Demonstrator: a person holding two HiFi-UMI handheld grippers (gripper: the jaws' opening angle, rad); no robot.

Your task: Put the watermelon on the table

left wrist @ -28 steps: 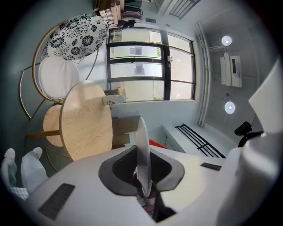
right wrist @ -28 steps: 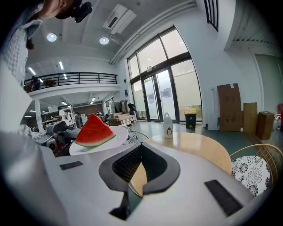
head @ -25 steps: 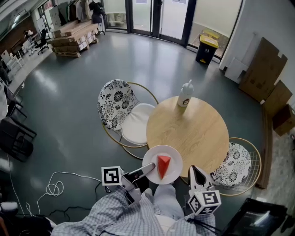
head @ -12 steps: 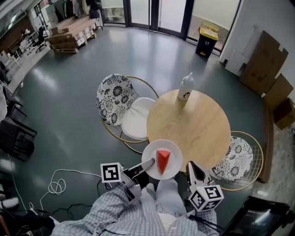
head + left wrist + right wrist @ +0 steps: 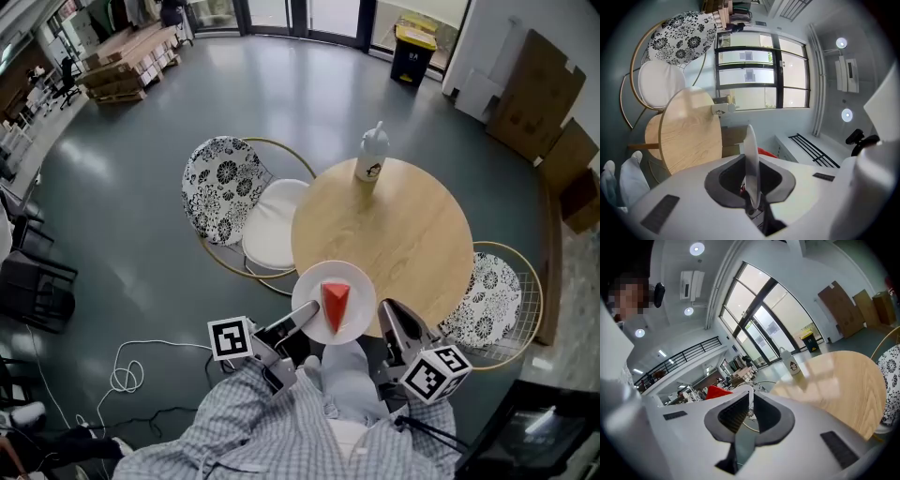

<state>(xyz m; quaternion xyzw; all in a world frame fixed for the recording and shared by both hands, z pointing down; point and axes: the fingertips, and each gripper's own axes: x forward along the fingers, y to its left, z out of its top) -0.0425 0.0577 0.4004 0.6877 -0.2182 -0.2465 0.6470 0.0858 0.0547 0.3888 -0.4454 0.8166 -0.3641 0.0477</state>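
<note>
Watermelon (image 5: pixel 335 302), a red wedge, sits in the middle of a white plate (image 5: pixel 361 281) at the near edge of the round wooden table (image 5: pixel 394 234). Whether the plate rests on the wood or is held just above it cannot be told. The left gripper (image 5: pixel 305 330) has its jaws pinched on the plate's near-left rim (its own view shows the plate edge-on between the pads). The wedge lies on the plate beyond those fingertips, untouched by them. The right gripper (image 5: pixel 387 309) is just beside the plate's right edge. Its jaws are only a narrow slit apart with nothing in it, and the wedge shows off to the left of them. A white bottle (image 5: pixel 371 155) stands upright at the table's far side, well apart from the plate.
</note>
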